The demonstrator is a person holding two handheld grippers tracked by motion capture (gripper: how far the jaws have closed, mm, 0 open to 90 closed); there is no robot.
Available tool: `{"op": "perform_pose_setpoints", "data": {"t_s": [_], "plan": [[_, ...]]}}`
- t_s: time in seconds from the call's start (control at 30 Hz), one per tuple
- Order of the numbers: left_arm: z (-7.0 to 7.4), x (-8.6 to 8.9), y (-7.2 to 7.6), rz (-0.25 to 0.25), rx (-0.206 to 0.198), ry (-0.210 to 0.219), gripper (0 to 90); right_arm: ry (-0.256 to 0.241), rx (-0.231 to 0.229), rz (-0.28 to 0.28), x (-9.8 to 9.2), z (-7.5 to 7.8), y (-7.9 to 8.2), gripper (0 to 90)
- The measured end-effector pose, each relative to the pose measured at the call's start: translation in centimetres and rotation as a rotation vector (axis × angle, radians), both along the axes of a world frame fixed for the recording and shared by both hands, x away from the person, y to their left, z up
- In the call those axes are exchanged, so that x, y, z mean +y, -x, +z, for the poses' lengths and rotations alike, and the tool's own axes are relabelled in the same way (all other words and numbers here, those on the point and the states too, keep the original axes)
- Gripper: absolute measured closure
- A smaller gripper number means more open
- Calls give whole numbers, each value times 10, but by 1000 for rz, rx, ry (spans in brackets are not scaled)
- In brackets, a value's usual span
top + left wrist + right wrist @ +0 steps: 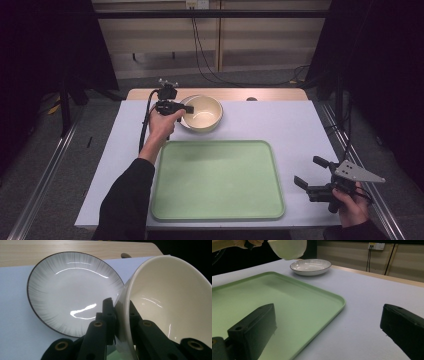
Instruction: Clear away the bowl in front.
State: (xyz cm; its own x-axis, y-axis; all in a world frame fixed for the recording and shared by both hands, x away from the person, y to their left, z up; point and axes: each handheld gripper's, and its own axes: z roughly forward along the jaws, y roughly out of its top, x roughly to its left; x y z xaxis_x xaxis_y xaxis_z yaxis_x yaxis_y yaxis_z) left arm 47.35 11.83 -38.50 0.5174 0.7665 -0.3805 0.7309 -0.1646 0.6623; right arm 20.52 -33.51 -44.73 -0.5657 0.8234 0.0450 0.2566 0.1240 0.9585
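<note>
1. The left gripper (182, 109) has its fingers (108, 315) clamped on the rim of the cream bowl (202, 113), held lifted above the grey plate (72, 290) at the desk's far side.
2. The green tray (217, 210) likely receives the bowl next; lower it level.
3. The right gripper (311, 176) waits with its fingers wide apart, holding nothing.

You are working at a table (300, 125) whose top is wearing a pale lavender-white cover, with a strip of bare wood showing along its far edge. A green tray (217, 179) is lying flat on the near middle. A dark-rimmed shallow plate (310, 266) is sitting beyond the tray's far left corner.
</note>
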Motion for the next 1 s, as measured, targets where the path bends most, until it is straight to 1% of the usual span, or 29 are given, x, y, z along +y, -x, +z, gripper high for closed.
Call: {"op": "perform_pose_setpoints", "data": {"t_s": [0.17,0.2,0.23,0.27,0.33,0.47,0.5,0.57,0.67,0.7,0.73,0.83,0.87,0.93,0.97,1.0], "plan": [[0,-7,3,-11,-2,5,828,-1,-2,0,0,0,0,2],[0,-11,5,-5,-5,-7,829,0,-1,1,0,0,0,2],[0,-11,5,-5,-5,-7,829,-2,-1,-1,0,0,0,2],[-2,-13,5,-8,4,8,828,-1,-3,-1,0,0,0,2],[-3,-16,5,-32,10,4,828,-3,0,-5,0,0,0,2],[-4,-20,6,-38,6,4,828,-1,5,-4,0,0,0,1],[-4,-23,7,-35,13,13,828,7,5,-4,0,0,0,1],[-4,-26,8,-54,15,10,828,2,6,-2,1,0,0,1],[-3,-29,9,-57,10,10,828,6,4,-4,0,0,0,1],[-3,-30,10,-61,13,11,828,6,4,-4,0,0,0,1],[-1,-33,12,-72,3,7,828,0,2,-4,0,0,0,1],[0,-36,13,-80,5,8,828,5,-2,-6,0,-1,0,1],[0,-39,14,-93,5,12,827,2,-2,-5,1,0,0,1],[-1,-43,15,-91,10,18,828,2,-7,-11,1,0,0,1],[-1,-43,15,-91,10,18,828,2,-7,-11,1,0,0,1],[-1,-47,16,-95,11,14,828,6,-11,-11,0,0,0,1]]}}
